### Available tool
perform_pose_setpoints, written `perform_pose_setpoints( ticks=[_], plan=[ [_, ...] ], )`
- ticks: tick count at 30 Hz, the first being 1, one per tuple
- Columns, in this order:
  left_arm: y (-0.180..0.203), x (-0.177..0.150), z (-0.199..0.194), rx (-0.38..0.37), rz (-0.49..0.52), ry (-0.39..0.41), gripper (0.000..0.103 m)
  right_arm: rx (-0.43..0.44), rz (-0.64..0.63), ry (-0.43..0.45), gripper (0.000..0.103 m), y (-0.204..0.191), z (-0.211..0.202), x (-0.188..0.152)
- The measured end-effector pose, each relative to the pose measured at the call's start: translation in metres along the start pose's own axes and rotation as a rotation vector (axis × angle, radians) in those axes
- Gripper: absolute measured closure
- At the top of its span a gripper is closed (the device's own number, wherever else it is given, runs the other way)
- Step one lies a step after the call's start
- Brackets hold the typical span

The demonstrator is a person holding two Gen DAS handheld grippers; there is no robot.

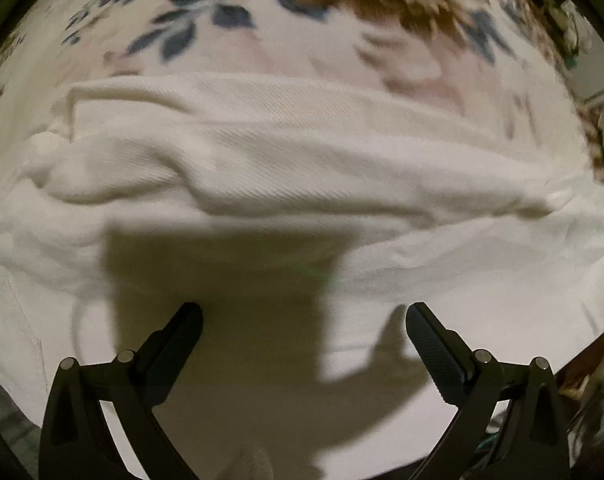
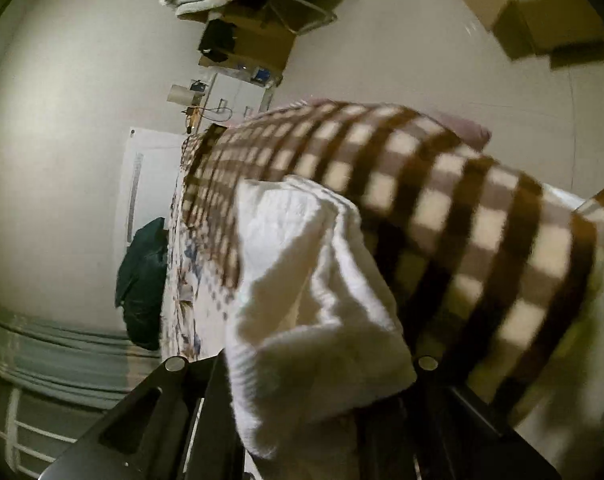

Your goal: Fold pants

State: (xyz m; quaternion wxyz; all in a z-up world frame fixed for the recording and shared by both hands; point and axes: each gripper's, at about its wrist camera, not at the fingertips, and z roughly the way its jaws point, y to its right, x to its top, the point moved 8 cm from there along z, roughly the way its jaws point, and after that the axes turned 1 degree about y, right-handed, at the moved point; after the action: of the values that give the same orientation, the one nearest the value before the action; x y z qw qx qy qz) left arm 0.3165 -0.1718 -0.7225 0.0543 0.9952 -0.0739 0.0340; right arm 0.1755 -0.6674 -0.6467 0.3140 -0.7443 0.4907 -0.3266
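Two grippers on white pants (image 1: 286, 168). Left gripper (image 1: 303, 312): jaws wide apart, gripping nothing, hovering over pants lying rumpled on floral bedsheet (image 1: 230, 52). Right gripper (image 2: 313, 412): jaws clamped on a bunched fold of pants (image 2: 302, 280), lifted, checkered blanket (image 2: 461, 220) behind. Right view motion-blurred.

Checked blanket (image 2: 441, 208) close behind lifted pants (image 2: 302, 280)
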Motion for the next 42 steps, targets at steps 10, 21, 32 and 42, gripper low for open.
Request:
perform_pose_setpoints(
  ticks=[10,21,32,42],
  plan=[
    [-0.062,0.006,-0.089,-0.063,-0.108,0.133,0.000,0.008,-0.225,0.018,0.095,-0.169,-0.054,-0.075],
    [-0.206,-0.065,-0.122,-0.015,-0.282,0.144,0.000,0.005,-0.423,-0.237,0.095,-0.264,0.038,-0.316],
    [-0.329,-0.115,-0.123,0.073,-0.412,0.149,0.000,-0.238,-0.820,-0.487,0.084,-0.211,0.130,-0.521],
    [-0.366,-0.156,-0.122,0.095,-0.549,0.132,0.000,-0.094,-0.652,-0.757,0.045,-0.234,0.099,-0.542]
  ],
)
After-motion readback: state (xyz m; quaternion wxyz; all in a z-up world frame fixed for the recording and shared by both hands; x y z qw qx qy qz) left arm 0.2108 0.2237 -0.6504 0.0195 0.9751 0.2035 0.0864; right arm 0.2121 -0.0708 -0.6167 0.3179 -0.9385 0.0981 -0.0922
